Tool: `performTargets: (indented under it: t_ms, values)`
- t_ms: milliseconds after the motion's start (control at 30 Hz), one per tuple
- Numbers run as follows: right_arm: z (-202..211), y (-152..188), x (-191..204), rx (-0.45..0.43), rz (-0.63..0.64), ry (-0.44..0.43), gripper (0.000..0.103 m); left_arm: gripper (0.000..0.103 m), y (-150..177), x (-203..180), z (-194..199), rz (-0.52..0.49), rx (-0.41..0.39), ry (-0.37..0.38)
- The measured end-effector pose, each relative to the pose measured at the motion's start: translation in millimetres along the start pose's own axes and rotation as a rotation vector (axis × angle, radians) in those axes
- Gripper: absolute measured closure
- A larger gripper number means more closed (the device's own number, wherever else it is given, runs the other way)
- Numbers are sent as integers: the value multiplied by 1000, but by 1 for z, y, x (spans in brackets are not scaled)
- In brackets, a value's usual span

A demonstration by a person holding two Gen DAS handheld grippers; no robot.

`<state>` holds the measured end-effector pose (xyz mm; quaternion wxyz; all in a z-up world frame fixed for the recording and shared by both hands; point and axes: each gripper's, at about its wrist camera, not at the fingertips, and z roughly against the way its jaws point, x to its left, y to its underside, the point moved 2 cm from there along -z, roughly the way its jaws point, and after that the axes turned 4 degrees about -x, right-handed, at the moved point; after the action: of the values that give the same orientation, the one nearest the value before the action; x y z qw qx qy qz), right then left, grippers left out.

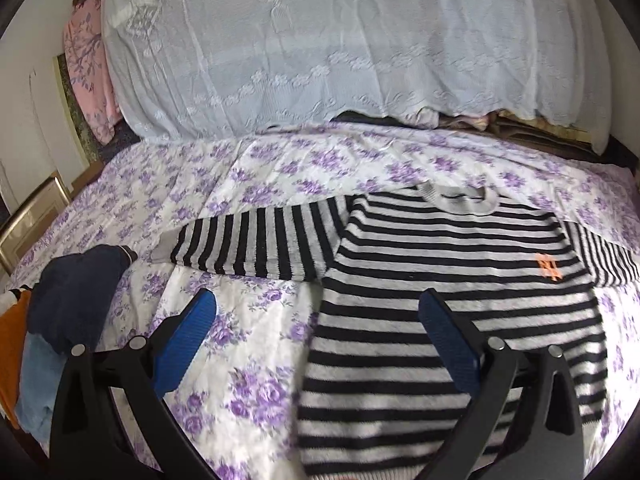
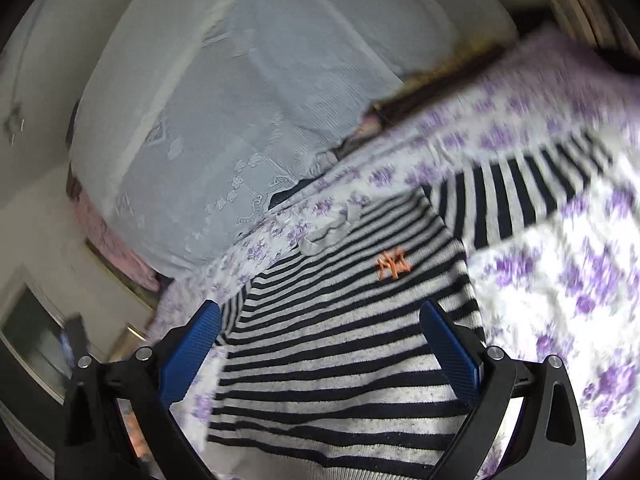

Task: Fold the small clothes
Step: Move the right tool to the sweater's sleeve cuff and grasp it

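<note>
A black-and-grey striped sweater [image 1: 440, 280] with a small orange logo [image 1: 548, 266] lies flat, front up, on a bed sheet with purple flowers [image 1: 248, 360]. Its left sleeve [image 1: 260, 244] stretches out sideways. My left gripper [image 1: 318, 300] is open and empty, hovering over the sweater's left side and the sheet. In the right wrist view the same sweater [image 2: 340, 340] fills the middle, its orange logo [image 2: 394, 266] up, its right sleeve [image 2: 512, 192] spread out. My right gripper [image 2: 320, 312] is open and empty above the sweater's body.
A pile of other clothes, dark blue, light blue and orange [image 1: 72, 300], lies at the sheet's left edge. A white lace cover [image 1: 320, 40] drapes over bedding at the back. A pink flowered pillow [image 1: 86, 60] stands at the far left.
</note>
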<state>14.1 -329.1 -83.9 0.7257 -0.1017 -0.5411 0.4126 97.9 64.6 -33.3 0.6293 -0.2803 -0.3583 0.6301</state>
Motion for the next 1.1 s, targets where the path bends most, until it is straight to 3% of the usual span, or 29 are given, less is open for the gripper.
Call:
performTargets:
  t_ms: [67, 167, 233, 333, 400, 433, 500, 600, 733, 800, 833, 933, 1033, 1100]
  values:
    - [-9, -1, -22, 61, -44, 49, 3, 4, -1, 2, -9, -8, 11, -15]
    - [-17, 11, -38, 131, 22, 135, 3, 4, 2, 4, -18, 5, 28, -9]
    - [-16, 18, -43, 119, 107, 212, 3, 4, 4, 2, -21, 4, 36, 0]
    - [-3, 18, -56, 29, 196, 336, 3, 4, 8, -5, -27, -24, 40, -11]
    - [-3, 15, -67, 37, 217, 390, 3, 4, 10, -10, -30, -34, 45, -7]
    - [-4, 16, -70, 66, 221, 360, 3, 4, 10, -13, -31, -39, 49, -1]
    - [1, 14, -71, 23, 227, 362, 3, 4, 10, -18, -33, -47, 52, 5]
    - [17, -10, -74, -110, 231, 380, 3, 4, 9, -25, -37, -60, 54, 6]
    - [45, -51, -93, -325, 98, 370, 3, 4, 8, -32, -46, -85, 57, -13]
    - [38, -73, -112, -265, -6, 477, 3, 4, 7, -33, -53, -91, 56, -33]
    - [34, -82, -127, -224, -71, 471, 3, 4, 7, -33, -57, -90, 57, -38]
    - [32, -95, -161, -241, -234, 387, 3, 4, 7, -28, -72, -85, 73, -53]
    - [24, -98, -174, -235, -311, 298, 5, 4, 6, -18, -90, -59, 102, -73]
    - [10, -100, -179, -225, -349, 284, 11, 4, 4, -14, -102, -40, 126, -83]
